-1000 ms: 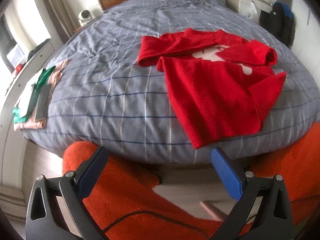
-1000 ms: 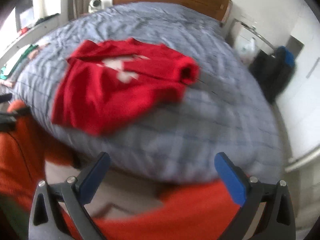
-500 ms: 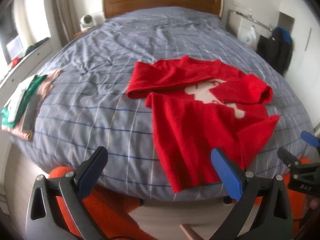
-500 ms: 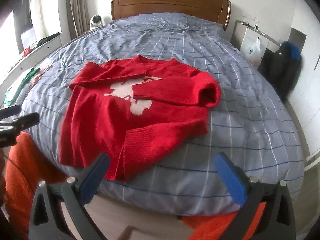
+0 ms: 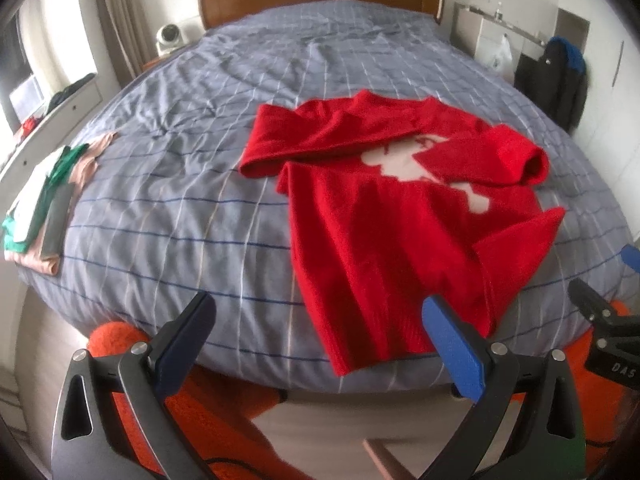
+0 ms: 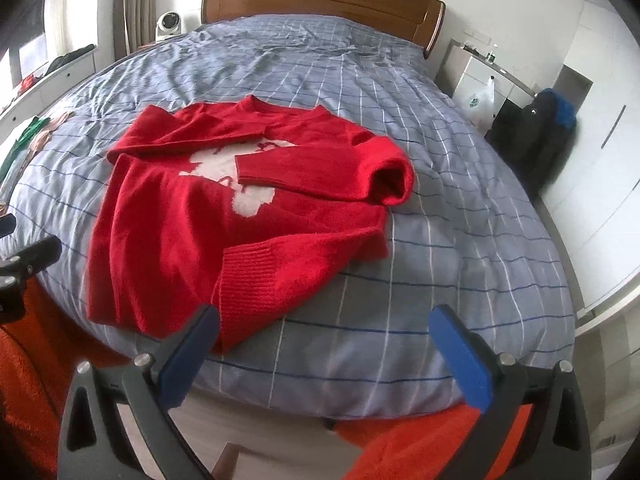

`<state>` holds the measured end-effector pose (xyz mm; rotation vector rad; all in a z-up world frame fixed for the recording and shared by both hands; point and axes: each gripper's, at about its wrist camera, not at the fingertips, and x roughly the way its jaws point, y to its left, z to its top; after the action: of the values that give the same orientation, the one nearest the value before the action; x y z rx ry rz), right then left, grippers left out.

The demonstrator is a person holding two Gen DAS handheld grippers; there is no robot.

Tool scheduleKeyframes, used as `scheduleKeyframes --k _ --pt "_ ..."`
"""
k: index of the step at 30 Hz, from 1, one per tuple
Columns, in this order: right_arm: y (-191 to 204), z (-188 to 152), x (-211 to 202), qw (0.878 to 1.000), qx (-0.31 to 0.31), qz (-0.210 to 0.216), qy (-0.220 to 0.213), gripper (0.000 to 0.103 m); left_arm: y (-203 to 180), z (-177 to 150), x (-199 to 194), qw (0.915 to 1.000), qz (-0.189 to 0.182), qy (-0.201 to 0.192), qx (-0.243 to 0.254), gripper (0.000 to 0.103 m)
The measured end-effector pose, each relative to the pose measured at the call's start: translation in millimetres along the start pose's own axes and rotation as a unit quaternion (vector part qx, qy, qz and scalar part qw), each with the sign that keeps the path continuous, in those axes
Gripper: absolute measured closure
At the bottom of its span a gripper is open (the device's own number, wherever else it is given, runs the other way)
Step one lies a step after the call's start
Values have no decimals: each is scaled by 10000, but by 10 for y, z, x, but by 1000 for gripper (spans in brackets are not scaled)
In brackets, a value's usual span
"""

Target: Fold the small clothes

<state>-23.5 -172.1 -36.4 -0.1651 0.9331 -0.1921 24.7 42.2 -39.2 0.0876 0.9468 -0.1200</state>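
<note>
A small red sweater (image 5: 384, 216) with a white figure on the chest lies on the grey checked bed (image 5: 200, 200), both sleeves folded across its front and its hem at the bed's near edge. It also shows in the right wrist view (image 6: 224, 216). My left gripper (image 5: 320, 332) is open and empty, just before the bed's near edge, left of the hem. My right gripper (image 6: 324, 340) is open and empty, above the near edge, right of the hem's turned-up corner (image 6: 256, 280).
A pile of folded clothes (image 5: 44, 200) lies at the bed's left edge. A wooden headboard (image 6: 320, 4) stands at the far end. A white cabinet (image 6: 476, 76) and dark hanging jackets (image 6: 532, 132) stand to the right. Orange fabric (image 6: 24, 380) is below the bed's edge.
Both grippers have risen from below the bed's edge and moved toward the sweater. Both stay open. The sweater has not moved.
</note>
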Motion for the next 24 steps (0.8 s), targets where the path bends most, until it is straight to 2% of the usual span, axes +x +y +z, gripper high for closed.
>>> scheduleKeyframes --k 4,6,9,11,14,16,17,18,19,20,21,22,23,24 --pt "-10 8 44 10000 38 70 25 0 2 -36 80 9999 63 79 69 0" --pt "-31 11 55 9995 50 302 -80 0 66 -69 211 9997 76 243 65 0" --pt "-60 -14 121 9959 27 810 -390 0 268 -199 614 9959 -98 885 -178 1" --pt "14 -7 291 9928 -23 1168 -276 0 303 -264 800 9939 -55 1084 -181 1" --pt "253 40 604 9839 -263 1769 -71 0 248 -314 990 9932 -72 1156 -70 1" --pt "440 66 833 9846 -588 1649 -52 3 191 -321 1102 9927 -179 1191 -83 4" --pt "499 59 932 9854 -734 1534 7 10 178 -318 1118 9927 -202 1183 -82 8" --pt "522 38 1059 9868 -844 1372 176 36 162 -325 1129 9931 -235 1147 -69 16" --pt "486 22 1097 9876 -800 1321 263 54 152 -333 1127 9934 -255 1116 -50 20" --pt "405 5 1078 9870 -647 1446 282 55 144 -340 1113 9936 -283 1094 -30 31" --pt "321 -16 1028 9861 -521 1545 303 62 142 -348 1087 9939 -325 1053 -15 47" --pt "233 -45 952 9858 -439 1581 352 68 138 -355 1060 9941 -378 1015 -8 57" --pt "167 -80 886 9858 -374 1591 378 69 140 -363 1044 9939 -437 1014 -1 74" --pt "63 -137 793 9863 -253 1577 423 69 137 -369 1036 9934 -506 1026 -3 87"
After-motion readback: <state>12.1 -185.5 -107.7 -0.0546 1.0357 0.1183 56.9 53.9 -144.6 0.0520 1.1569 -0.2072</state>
